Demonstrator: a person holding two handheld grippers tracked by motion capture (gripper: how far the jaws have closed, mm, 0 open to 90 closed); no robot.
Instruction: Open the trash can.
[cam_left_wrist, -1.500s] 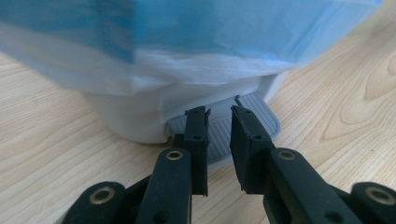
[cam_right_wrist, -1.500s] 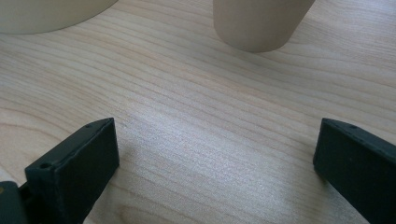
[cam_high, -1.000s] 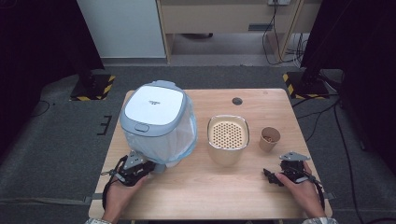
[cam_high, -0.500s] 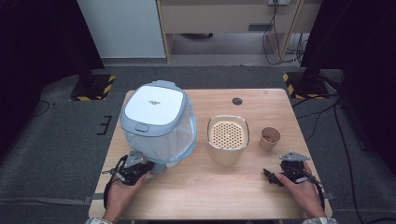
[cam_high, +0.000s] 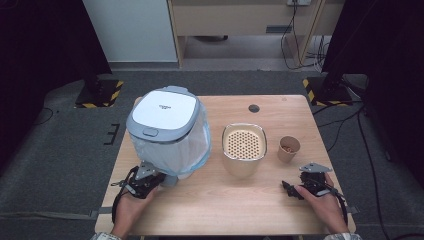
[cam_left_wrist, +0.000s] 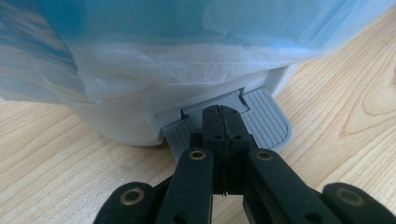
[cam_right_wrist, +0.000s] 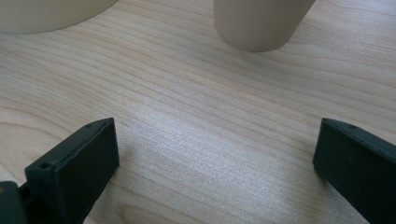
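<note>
Plastic bin on a wood desk

Desk (cam_high: 310, 115) is matt pale wood grain; bin (cam_high: 165, 127) smooth plastic, crinkly thin blue liner (cam_left_wrist: 187, 28), ribbed grey pedal (cam_left_wrist: 268, 119).

Each hand grips a black two-jaw tool. The left gripper (cam_left_wrist: 223, 122) has flat black linkage bars pinned with brass-ringed rivets and small screw holes. The right gripper (cam_high: 289, 188) carries a grey three-cornered plate and blocky matte jaws; black cables loop around both wrists.

A cream perforated container (cam_high: 243, 148) stood mid-table (cam_high: 235, 210); a small paper cup (cam_high: 289, 148) sat just beside it; a dark round grommet (cam_high: 254, 108) lay near the far edge.
</note>
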